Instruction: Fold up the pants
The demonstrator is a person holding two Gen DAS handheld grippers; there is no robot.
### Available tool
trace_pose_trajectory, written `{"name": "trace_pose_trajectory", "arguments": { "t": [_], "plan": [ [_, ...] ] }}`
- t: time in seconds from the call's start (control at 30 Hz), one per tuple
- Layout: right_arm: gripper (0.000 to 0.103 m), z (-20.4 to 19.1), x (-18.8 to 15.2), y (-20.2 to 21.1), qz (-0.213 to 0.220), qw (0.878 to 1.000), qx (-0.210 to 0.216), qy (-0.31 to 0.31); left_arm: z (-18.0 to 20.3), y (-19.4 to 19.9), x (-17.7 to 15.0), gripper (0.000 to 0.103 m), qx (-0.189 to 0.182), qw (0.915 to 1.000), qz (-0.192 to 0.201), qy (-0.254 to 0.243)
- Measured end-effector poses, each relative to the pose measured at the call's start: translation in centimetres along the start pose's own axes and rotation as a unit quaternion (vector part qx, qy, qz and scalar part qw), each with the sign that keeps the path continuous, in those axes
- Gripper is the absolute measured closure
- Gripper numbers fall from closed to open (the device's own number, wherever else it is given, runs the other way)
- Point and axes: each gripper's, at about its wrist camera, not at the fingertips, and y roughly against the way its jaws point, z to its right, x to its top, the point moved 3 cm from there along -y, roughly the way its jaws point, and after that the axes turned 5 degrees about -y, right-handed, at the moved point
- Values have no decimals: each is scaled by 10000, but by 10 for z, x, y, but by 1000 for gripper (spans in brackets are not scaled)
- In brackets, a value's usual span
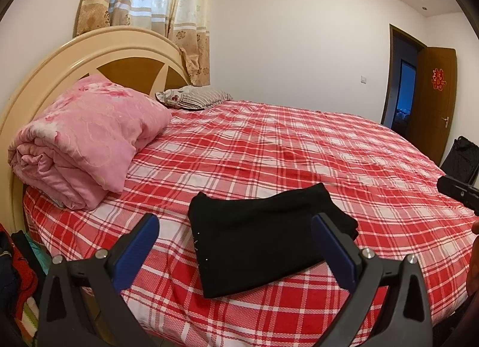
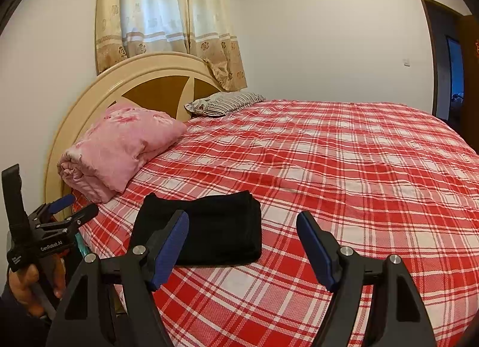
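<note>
**Folded black pants lay ahead of two empty, open grippers**

The black pants (image 1: 266,236) sat as a compact folded bundle on the red plaid bedsheet (image 1: 299,152), near the bed's near edge and well apart from the rolled pink quilt (image 1: 86,140) by the headboard. The left gripper (image 1: 236,245) was spread wide and held nothing; the bundle lay directly ahead, framed between its blue pads, though whether the pads hovered above the cloth or just short of it could not be told from this angle. The right gripper (image 2: 242,239) was likewise wide open and empty, and the pants lay ahead and to its left, partly hidden behind its left pad.

The left gripper looked the nearer and better centred of the two (the right would have to shift leftward to reach). The bundle's long axis ran across the bed's near edge, roughly crosswise to both jaw lines, with the stacked layer edges showing at its right end and a rounded fold along the far side. The folding appeared essentially finished; any remaining move would probably be a tidy or a lift by the short ends.
</note>
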Motion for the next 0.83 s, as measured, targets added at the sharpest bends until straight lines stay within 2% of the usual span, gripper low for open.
{"name": "trace_pose_trajectory", "arguments": {
  "t": [0.37, 0.83],
  "plan": [
    [27, -2, 0, 4, 75, 9999, 14, 107, 3, 14, 10, 0, -7, 9994, 330, -71],
    [27, -7, -4, 1, -39, 9998, 7, 204, 1, 5, 5, 0, 64, 9998, 177, -23]
  ]
}}
